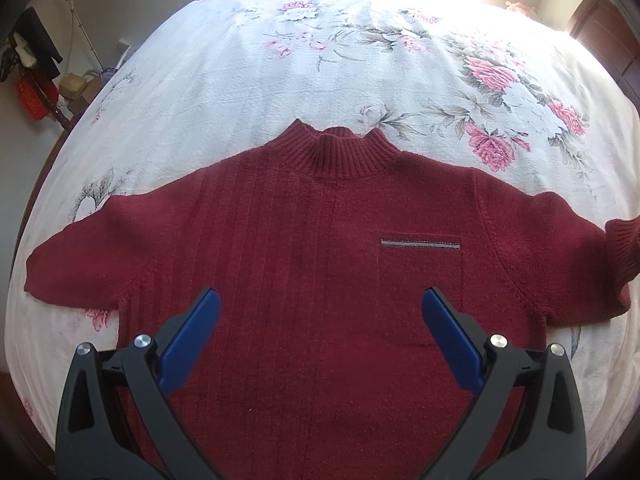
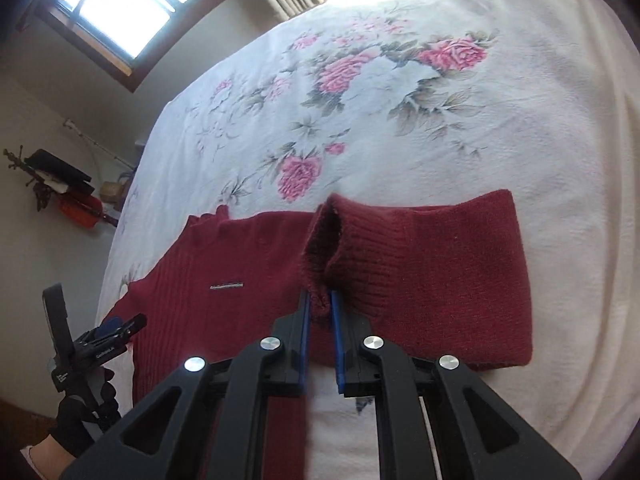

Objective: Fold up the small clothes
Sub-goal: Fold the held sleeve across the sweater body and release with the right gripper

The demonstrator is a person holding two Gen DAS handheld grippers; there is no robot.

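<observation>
A dark red knit sweater (image 1: 312, 248) lies face up on the bed, collar away from me, with a small chest pocket (image 1: 420, 244). My left gripper (image 1: 320, 304) hovers open over the sweater's lower body, nothing between its blue pads. The left sleeve (image 1: 80, 260) lies spread out flat. In the right wrist view my right gripper (image 2: 320, 304) is shut on the ribbed cuff (image 2: 324, 256) of the right sleeve (image 2: 440, 276), which is lifted and doubled back toward the body. The left gripper (image 2: 120, 326) shows at the left, held by a gloved hand (image 2: 76, 420).
The bed carries a white cover with pink flowers (image 1: 320, 72), wide and bare beyond the collar. Past its left edge are a stand with dark and red items (image 1: 32, 72) and boxes (image 1: 72, 86). A window (image 2: 116, 8) and curtains lie beyond the bed's far side.
</observation>
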